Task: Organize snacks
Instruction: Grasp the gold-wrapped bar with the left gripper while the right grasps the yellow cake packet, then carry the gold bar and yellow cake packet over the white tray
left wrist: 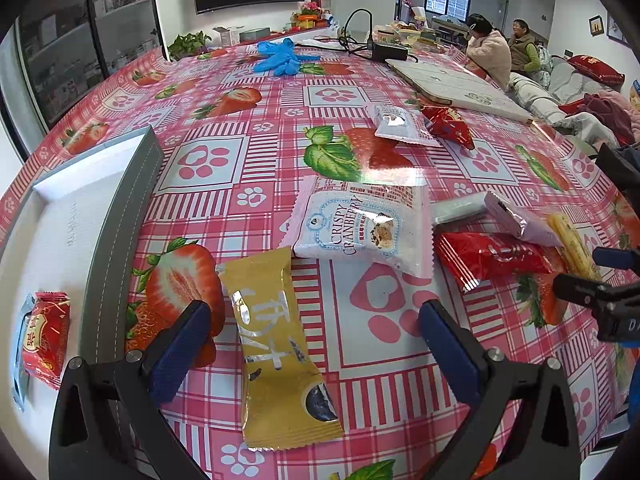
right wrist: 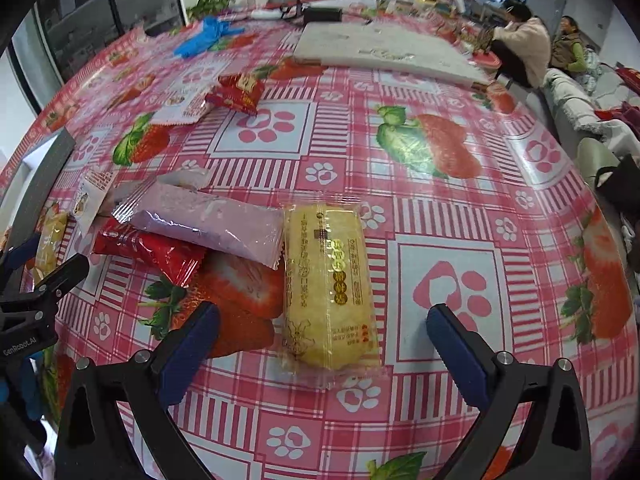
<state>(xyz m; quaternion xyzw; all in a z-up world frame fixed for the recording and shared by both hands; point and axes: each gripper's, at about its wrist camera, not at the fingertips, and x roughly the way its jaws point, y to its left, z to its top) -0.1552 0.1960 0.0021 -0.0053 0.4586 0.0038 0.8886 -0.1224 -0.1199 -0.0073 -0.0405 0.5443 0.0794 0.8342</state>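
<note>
With the left claw (left wrist: 316, 328) spread wide and empty over the gold packet (left wrist: 280, 344) lying between its fingers on the tabletop (left wrist: 400, 400), and the right claw (right wrist: 323, 330) likewise agape around the yellow cake (right wrist: 328, 288), each should be lowered squarely before being closed.

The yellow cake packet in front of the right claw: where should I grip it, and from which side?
Take the yellow cake packet across its middle, coming straight down from above. It lies flat on the tablecloth with its long axis pointing away from the right claw, whose open jaws already straddle its near end. The purple packet touches its far left edge, so stay near the centre or closer.
</note>
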